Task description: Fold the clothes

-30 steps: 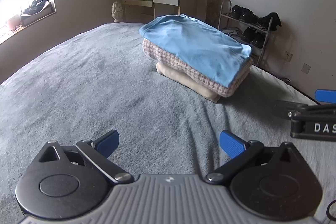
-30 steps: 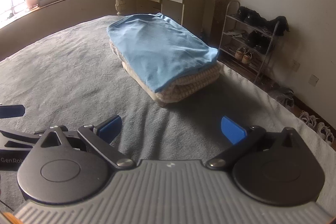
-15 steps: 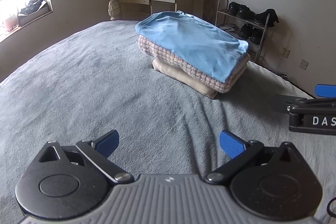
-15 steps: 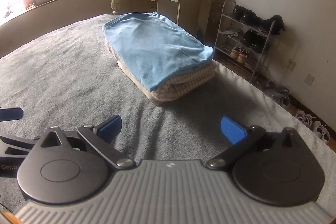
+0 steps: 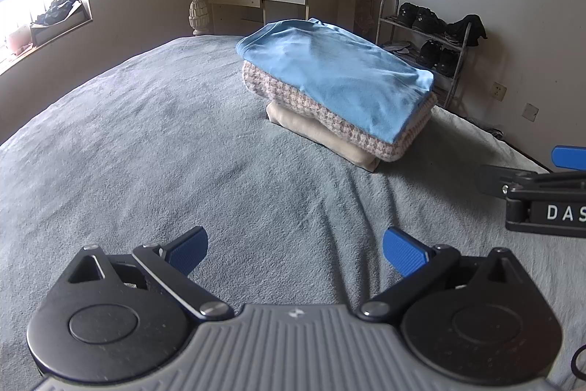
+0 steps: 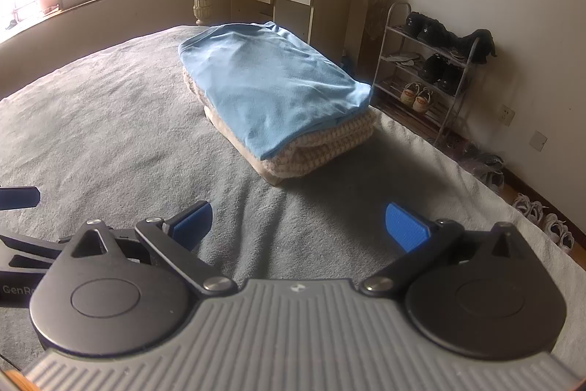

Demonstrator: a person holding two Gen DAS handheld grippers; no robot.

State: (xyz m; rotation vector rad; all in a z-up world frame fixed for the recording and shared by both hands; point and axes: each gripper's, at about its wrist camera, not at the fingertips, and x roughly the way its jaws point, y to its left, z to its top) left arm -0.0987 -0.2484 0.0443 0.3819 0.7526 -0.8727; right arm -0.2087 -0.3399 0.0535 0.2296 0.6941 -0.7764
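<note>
Folded clothes stack [image 5: 337, 87] near bed's [image 5: 146, 152] right edge | left gripper [image 5: 295, 250], right gripper [image 6: 296, 226] spread wide, empty

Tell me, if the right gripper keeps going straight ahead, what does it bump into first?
Probably the pile of folded clothes. The right gripper is open, holds nothing, and only bare bed cover lies before the pile. Depth is hard to judge.
</note>
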